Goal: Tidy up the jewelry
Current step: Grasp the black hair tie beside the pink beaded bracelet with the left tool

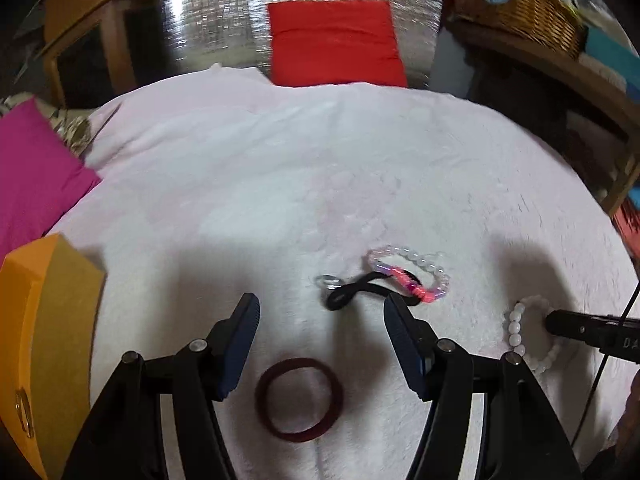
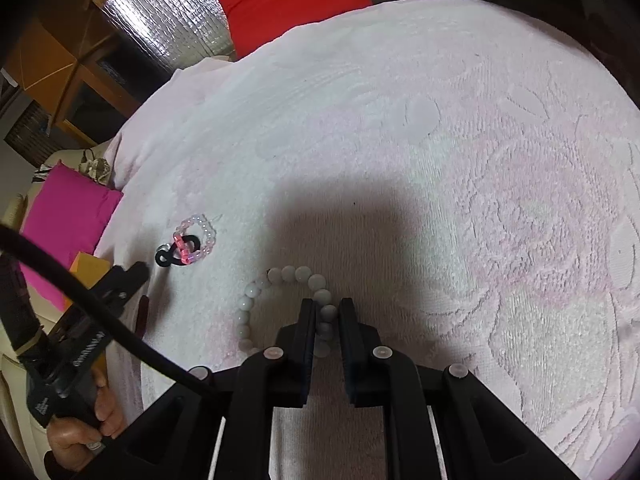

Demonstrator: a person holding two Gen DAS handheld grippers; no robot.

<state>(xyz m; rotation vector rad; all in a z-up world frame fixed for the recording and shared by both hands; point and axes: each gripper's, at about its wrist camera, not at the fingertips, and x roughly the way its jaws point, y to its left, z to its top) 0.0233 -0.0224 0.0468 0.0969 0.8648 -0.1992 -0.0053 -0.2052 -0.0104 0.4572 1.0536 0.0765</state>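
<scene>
Showing only leftward: maroon bangle (image 1: pixel 299 399)

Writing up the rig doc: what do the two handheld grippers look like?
Both are black plastic with angular linkage arms and round silver pivot pins. The left gripper has dark blue ribbed pads on its jaws; the right gripper shows dark pads. A black cable runs along the left one, whose body bears white lettering, too blurred to read.
</scene>
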